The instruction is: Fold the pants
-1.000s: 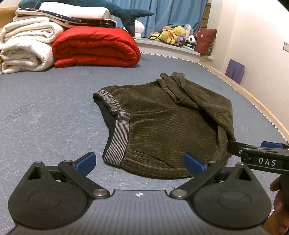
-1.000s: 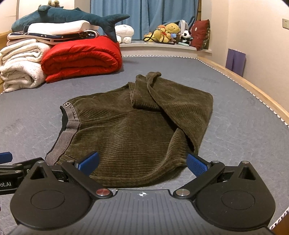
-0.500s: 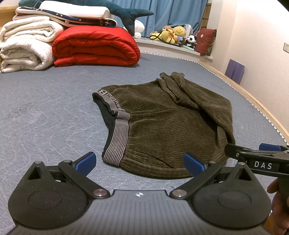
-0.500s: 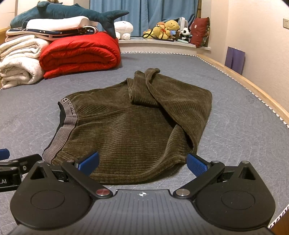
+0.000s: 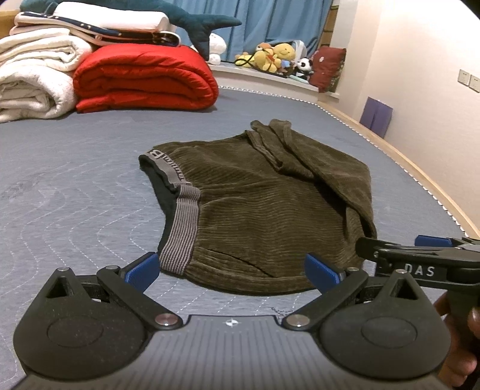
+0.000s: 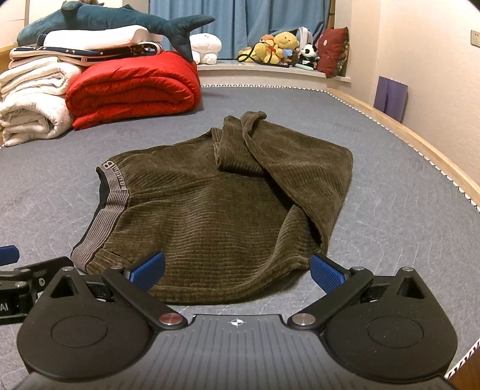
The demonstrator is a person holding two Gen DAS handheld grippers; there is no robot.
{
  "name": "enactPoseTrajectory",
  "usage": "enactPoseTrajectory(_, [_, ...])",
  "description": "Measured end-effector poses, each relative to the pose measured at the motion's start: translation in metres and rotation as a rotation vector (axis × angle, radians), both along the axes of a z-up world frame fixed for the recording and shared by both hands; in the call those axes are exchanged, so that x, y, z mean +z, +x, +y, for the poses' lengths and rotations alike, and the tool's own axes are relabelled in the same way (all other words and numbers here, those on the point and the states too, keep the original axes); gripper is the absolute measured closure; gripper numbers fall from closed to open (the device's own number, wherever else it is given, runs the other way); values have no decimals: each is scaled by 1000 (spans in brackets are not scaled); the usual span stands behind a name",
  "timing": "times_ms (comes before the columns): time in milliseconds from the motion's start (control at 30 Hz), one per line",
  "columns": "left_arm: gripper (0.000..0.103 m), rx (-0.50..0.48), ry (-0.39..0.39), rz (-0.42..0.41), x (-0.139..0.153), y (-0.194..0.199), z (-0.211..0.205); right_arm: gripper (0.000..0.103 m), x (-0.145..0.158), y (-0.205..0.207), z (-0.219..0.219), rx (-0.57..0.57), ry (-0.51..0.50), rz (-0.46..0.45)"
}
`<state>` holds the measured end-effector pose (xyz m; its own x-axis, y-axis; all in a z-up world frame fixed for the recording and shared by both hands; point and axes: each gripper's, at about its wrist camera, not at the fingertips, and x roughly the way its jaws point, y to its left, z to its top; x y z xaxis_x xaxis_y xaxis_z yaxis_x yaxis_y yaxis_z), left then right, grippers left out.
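Olive corduroy pants (image 5: 264, 210) (image 6: 228, 210) lie folded into a rough square on the grey quilted bed cover, with the grey striped waistband (image 5: 180, 228) (image 6: 105, 210) on the left and the legs doubled back over the far right. My left gripper (image 5: 232, 270) hovers open at the near edge by the waistband corner, nothing between its blue pads. My right gripper (image 6: 237, 271) stands open over the near right edge of the pants, also empty. Each gripper shows at the side of the other's view.
A red rolled duvet (image 5: 144, 81) and white folded blankets (image 5: 33, 78) are stacked at the far left, a plush shark (image 6: 114, 21) on top. Stuffed toys (image 6: 282, 48) line the far ledge. The bed's wooden edge (image 5: 420, 168) and a wall run along the right.
Both grippers have drawn back slightly from the pants and dipped a little. The pants have not moved, and both grippers stayed open.
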<state>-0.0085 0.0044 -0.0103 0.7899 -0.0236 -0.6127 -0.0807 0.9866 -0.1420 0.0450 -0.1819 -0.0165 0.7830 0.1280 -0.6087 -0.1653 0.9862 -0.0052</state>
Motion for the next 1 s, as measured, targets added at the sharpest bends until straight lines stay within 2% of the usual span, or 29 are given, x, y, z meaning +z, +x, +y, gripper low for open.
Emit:
enactPoseTrajectory(67, [0,-2,9,-15,3,-2,0,1,0,0,0,1,4,2])
enactPoseTrajectory(100, [4,-5,9,-23,4,-2,1,1,-1,0,0,1,6,3])
enactPoseTrajectory(167, [20,-19,-1,-33,7,-4,3,1,-1,1,-1,0,15,8])
enactPoseTrajectory(233, [53,-39,-10,-38,10,-3,6,3,-2,2,-3,-10,29,12])
enactPoseTrajectory(267, [59,-46,-14,-40,12,-2,10,6,-2,3,-5,-19,41,12])
enactPoseTrajectory(333, [82,-45,-44,-22,18,1,22,25,-1,8,-10,-40,74,20])
enactPoseTrajectory(367, [84,-42,-82,0,22,6,32,31,0,11,-14,-56,100,26])
enactPoseTrajectory(433, [85,-45,-151,35,32,20,56,50,3,18,-24,-109,148,29])
enactPoseTrajectory(533, [85,-77,-165,63,43,47,86,50,7,27,-40,-180,218,25])
enactPoseTrajectory(600, [85,-69,-201,62,39,62,106,50,7,33,-47,-202,243,32])
enactPoseTrajectory(667, [84,-61,-273,58,20,75,127,46,1,39,-52,-217,260,58])
enactPoseTrajectory(767, [84,-37,-362,151,-16,96,144,42,-12,51,-59,-247,299,128])
enactPoseTrajectory(800, [84,-39,-375,159,-22,101,147,41,-17,54,-60,-256,307,150])
enactPoseTrajectory(900, [76,-49,-396,171,-41,123,151,39,-30,65,-59,-272,323,207])
enactPoseTrajectory(933, [65,-48,-413,180,-49,129,153,38,-33,68,-59,-278,326,223])
enactPoseTrajectory(1000, [49,-23,-420,194,-63,142,156,36,-42,75,-59,-295,334,251])
